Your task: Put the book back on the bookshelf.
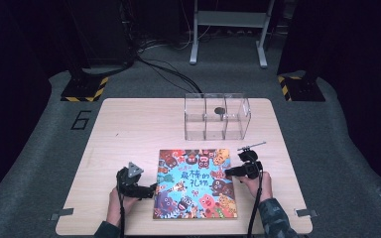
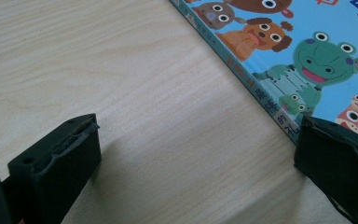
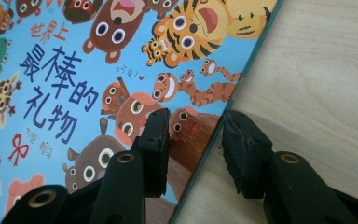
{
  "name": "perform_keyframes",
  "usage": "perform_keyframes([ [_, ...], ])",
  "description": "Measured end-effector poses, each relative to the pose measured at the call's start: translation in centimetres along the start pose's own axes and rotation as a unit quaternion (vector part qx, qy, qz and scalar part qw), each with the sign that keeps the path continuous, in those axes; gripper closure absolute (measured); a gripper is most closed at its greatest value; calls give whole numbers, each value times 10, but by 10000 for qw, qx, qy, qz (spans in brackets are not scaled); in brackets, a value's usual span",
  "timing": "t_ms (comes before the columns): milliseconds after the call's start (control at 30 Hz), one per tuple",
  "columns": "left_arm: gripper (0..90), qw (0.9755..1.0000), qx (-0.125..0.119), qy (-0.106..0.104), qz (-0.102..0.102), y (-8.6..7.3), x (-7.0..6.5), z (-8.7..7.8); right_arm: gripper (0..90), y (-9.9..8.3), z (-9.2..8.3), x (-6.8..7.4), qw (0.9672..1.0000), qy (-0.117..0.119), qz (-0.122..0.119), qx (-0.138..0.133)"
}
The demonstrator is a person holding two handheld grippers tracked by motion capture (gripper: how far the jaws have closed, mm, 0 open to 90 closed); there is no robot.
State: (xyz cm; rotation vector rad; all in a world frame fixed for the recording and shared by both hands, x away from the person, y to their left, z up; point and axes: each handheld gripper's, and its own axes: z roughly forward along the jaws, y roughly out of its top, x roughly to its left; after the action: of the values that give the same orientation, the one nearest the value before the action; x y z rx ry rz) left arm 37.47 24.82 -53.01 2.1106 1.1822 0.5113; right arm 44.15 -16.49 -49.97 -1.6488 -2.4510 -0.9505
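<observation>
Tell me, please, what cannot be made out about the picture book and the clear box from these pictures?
- Book: left gripper view, most of the cover is cut off by the frame edge.
- Right gripper: right gripper view, whether its jaws pinch the book's edge is unclear.
- Clear box: high view, the dark round thing inside is too small to identify.

The book point(image 3: 74, 93) cover reads "世界上最棒的礼物"; the floor point(image 1: 54, 129) bears a "6"

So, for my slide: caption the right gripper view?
Right hand-held gripper straddling the picture book's edge on the table.
</observation>
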Motion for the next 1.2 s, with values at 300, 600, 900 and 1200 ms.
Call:
perform_keyframes([
  [300, 2, 10000, -9, 4, 2, 0, 0, 0, 635, 1, 0, -3, 10000, 45, 13, 7],
  [600, 2, 10000, -34, 17, -5, 0, 0, 0, 646, -3, -1, -5, 9995, 175, 230, -105],
  [900, 5, 10000, 21, -18, 10, 0, 0, -1, 651, -3, -8, -8, 9982, 401, 333, -306],
  [1200, 6, 10000, -34, 0, 7, 0, 0, 0, 658, 1, -25, -6, 9942, 756, 409, -642],
])
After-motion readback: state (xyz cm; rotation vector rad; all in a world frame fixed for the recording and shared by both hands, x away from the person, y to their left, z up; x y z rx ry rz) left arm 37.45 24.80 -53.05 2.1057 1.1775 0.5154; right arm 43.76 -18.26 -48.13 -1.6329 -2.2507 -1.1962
